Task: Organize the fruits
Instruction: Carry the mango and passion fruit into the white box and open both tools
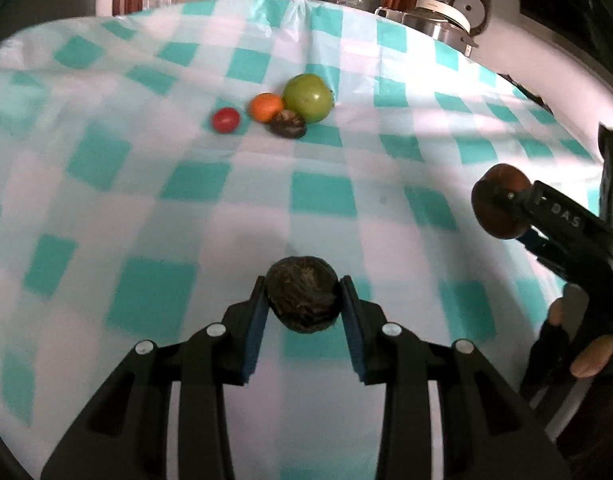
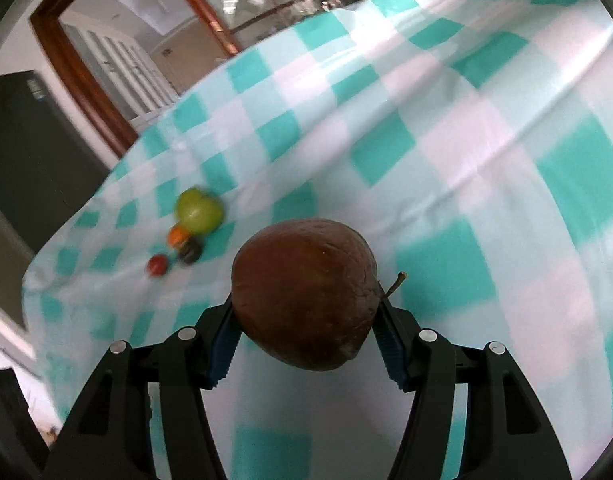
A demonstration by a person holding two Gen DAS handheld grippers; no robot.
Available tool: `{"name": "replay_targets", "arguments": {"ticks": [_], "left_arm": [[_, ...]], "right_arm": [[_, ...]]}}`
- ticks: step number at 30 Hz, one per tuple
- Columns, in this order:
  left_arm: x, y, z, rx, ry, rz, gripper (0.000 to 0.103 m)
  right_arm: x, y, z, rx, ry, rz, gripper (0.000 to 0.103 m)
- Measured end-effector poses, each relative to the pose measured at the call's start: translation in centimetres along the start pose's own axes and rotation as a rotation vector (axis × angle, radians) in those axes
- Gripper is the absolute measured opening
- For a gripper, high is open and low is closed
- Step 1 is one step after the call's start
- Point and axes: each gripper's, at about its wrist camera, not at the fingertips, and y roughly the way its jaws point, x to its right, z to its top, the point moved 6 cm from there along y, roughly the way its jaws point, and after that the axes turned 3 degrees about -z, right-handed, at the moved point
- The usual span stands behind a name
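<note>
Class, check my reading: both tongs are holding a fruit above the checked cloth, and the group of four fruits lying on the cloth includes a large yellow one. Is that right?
Not quite. The large fruit in the group is green, not yellow, as the left wrist view shows. The rest stands: the left tongs grip a dark wrinkled fruit, the right tongs a brown fruit, above the checked cloth.

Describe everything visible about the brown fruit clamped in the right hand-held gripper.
The brown fruit is round and apple-shaped, with dull reddish-brown skin that looks leathery and faintly wrinkled, with some darker patches. A thin stem juts out at its right side, so it is held tipped sideways. The right hand-held gripper clamps it between its two blue-padded fingers, one pad on each flank. It hangs above the teal-and-white checked tablecloth, touching nothing else. The left wrist view shows it clamped the same way.
</note>
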Motion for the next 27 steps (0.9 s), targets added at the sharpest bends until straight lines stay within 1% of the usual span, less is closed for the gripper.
{"name": "replay_targets", "arguments": {"ticks": [3, 6, 11, 14, 19, 27], "left_arm": [[-1.4, -3.1, -2.6, 0.013, 0.003, 0.025, 0.036], [-2.5, -5.8, -5.5, 0.025, 0.037, 0.061, 0.036], [-5.1, -8.9, -9.1, 0.045, 0.06, 0.125, 0.036], [-6.6, -10.3, -10.7, 0.06, 0.054, 0.151, 0.036], [-9.3, -12.1, -13.1, 0.073, 0.01, 0.174, 0.036], [-13.5, -15.3, -15.4, 0.101, -0.058, 0.224, 0.036]], "right_arm": [[-1.6, -2.7, -3.4, -0.014, -0.011, 0.036, 0.059], [-3.6, -4.8, -6.4, -0.033, -0.051, 0.057, 0.059], [-7.7, -6.4, -10.1, -0.06, -0.153, 0.098, 0.059], [-10.4, -6.7, -12.3, -0.093, -0.232, 0.126, 0.059], [-14.6, -7.4, -15.6, -0.129, -0.361, 0.163, 0.059], [-20.1, -9.0, -20.3, -0.171, -0.537, 0.252, 0.059]]}}
